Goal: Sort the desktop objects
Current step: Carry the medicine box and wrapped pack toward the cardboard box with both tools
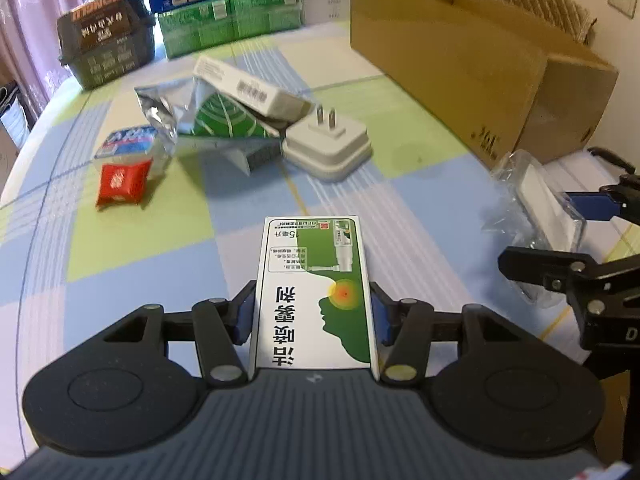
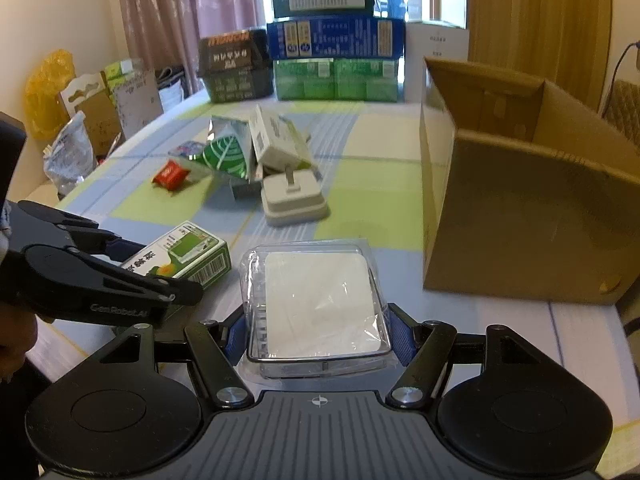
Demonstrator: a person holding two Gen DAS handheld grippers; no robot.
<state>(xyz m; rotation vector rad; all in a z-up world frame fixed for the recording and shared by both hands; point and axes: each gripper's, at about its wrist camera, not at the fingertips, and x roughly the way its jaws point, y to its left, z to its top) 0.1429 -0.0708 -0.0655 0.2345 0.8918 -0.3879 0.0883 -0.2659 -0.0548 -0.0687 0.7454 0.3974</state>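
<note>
My left gripper (image 1: 313,316) is shut on a green and white medicine box (image 1: 314,292), held above the checked tablecloth; the same box (image 2: 180,256) shows at the left of the right wrist view. My right gripper (image 2: 318,332) is shut on a clear plastic case with a white pad inside (image 2: 316,304), also visible at the right edge of the left wrist view as the clear case (image 1: 540,208). Farther back lie a white plug adapter (image 1: 326,148), a green foil packet (image 1: 216,116), a white carton (image 1: 248,88), a red sachet (image 1: 122,182) and a blue and white pack (image 1: 130,144).
An open cardboard box (image 2: 520,184) stands on the table at the right. Stacked blue and green cartons (image 2: 336,60) and a dark container (image 2: 236,68) line the far edge. Bags and cardboard (image 2: 80,120) sit beyond the table's left side.
</note>
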